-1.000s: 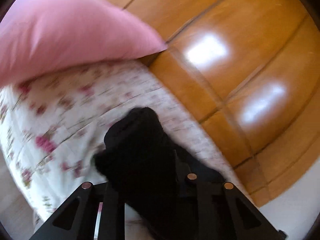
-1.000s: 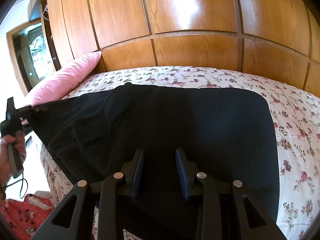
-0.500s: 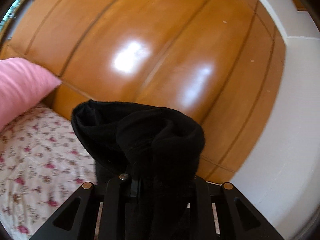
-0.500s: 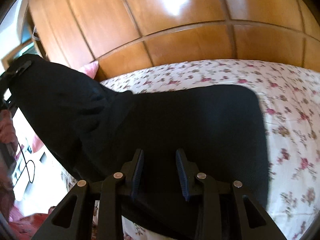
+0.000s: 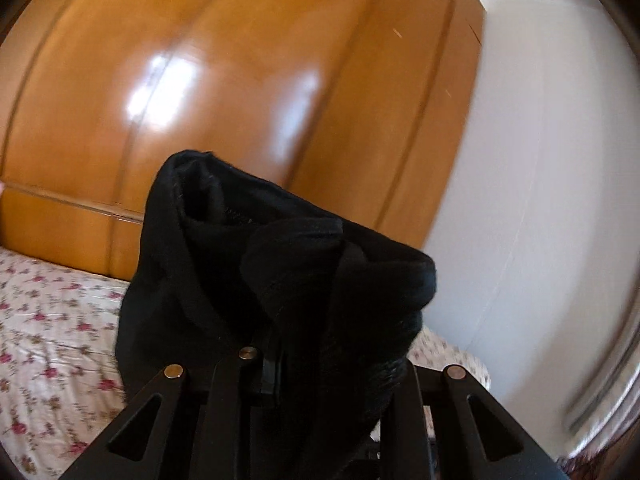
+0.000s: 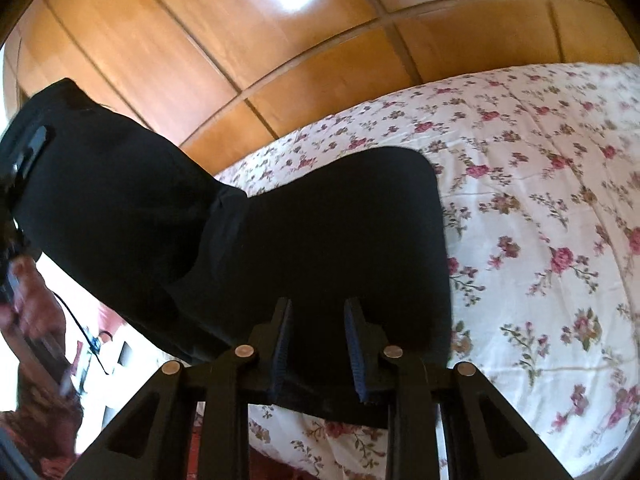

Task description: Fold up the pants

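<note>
The black pants (image 6: 320, 232) lie on the floral bedspread (image 6: 540, 240), with their left end lifted high in the air. My left gripper (image 5: 304, 364) is shut on that lifted end (image 5: 280, 264), which bunches over its fingers and hides them. The left gripper also shows at the far left of the right wrist view (image 6: 24, 160), holding the cloth up. My right gripper (image 6: 318, 344) is open, its blue-padded fingers (image 6: 356, 344) hovering just above the near edge of the pants, holding nothing.
A glossy wooden panelled wall (image 6: 280, 40) runs behind the bed. A white wall (image 5: 540, 200) stands to the right in the left wrist view. The person's hand (image 6: 28, 300) and a cable show at the left edge.
My left gripper has lifted the pants' end up off the bed and carried it rightward; the pink pillow has left its view. My right gripper has stayed open over the near edge.
</note>
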`<state>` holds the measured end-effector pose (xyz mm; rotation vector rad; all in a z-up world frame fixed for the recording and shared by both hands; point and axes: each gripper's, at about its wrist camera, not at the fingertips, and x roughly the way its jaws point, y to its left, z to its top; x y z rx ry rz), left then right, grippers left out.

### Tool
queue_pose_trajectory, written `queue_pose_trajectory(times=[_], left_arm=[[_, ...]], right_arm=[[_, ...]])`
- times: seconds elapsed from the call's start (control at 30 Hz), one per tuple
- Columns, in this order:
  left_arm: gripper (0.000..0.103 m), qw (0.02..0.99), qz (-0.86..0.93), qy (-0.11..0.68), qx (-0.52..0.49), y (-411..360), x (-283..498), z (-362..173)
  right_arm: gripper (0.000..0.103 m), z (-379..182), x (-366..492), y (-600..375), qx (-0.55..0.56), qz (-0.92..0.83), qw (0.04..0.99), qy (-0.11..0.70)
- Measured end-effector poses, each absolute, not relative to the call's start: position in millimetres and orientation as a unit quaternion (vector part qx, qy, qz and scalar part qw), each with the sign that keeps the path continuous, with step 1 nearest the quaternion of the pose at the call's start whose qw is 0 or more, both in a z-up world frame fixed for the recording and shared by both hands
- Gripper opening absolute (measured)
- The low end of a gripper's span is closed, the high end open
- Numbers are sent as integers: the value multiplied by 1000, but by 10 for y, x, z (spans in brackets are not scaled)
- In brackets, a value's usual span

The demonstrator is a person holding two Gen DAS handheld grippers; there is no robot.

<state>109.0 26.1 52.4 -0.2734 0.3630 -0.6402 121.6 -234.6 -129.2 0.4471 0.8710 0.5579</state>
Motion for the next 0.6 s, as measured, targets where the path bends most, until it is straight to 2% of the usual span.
queue_pose_trajectory(times=[0.17, 0.47, 0.53, 0.6], left_arm=[[21, 913, -343, 216, -48, -366, 1105, 256], [22, 893, -311, 310, 102, -1327, 1347, -712], [23, 889, -304, 314, 135, -1460, 1326, -870], [30, 887, -298, 312, 164, -1545, 1240, -960]], right_arm=[[28, -1288, 1200, -2657, 260, 235, 846, 403], [31, -1273, 1181, -3261, 328, 156, 855, 371], [31, -1285, 1171, -3341, 334, 142, 856, 368], [31, -1291, 1186, -3380, 333, 132, 858, 368]])
